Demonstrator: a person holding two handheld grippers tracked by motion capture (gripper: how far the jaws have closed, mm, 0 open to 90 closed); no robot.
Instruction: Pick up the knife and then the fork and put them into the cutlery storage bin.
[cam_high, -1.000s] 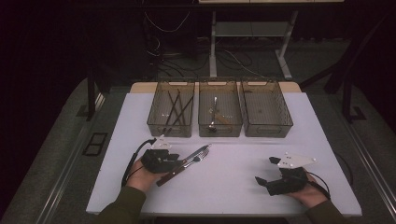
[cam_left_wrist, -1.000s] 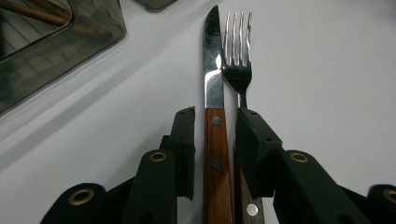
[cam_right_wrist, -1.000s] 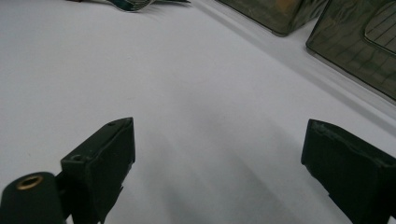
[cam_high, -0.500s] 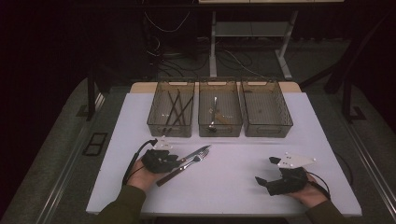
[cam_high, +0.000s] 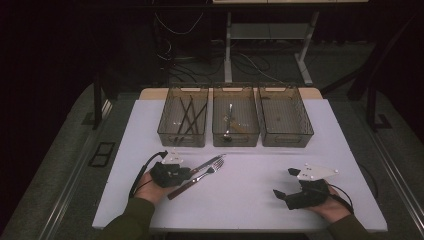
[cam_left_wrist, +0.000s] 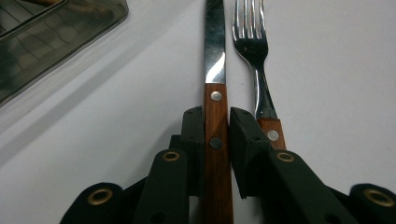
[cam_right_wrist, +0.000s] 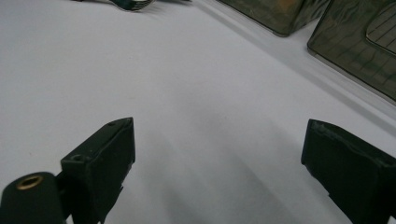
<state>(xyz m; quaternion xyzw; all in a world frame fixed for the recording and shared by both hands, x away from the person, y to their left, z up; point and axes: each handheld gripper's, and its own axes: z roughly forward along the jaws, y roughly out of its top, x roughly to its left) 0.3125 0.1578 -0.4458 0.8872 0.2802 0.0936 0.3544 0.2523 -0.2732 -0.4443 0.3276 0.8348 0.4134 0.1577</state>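
Three smoky clear plastic bins stand in a row: left bin (cam_high: 183, 124), middle bin (cam_high: 235, 123), right bin (cam_high: 285, 122). One white counter (cam_high: 250, 200) carries one wooden-handled steel knife (cam_left_wrist: 215, 116) and one wooden-handled steel fork (cam_left_wrist: 256, 56). Two black hand-held grippers: left hand-held gripper (cam_high: 186, 173), right hand-held gripper (cam_high: 286, 182).

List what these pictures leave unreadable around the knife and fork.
- Knife handle end: left gripper view, cut off by the bottom edge.
- Fork handle: left gripper view, hidden behind the left tongs.
- Middle bin contents: high view, too dark and small.
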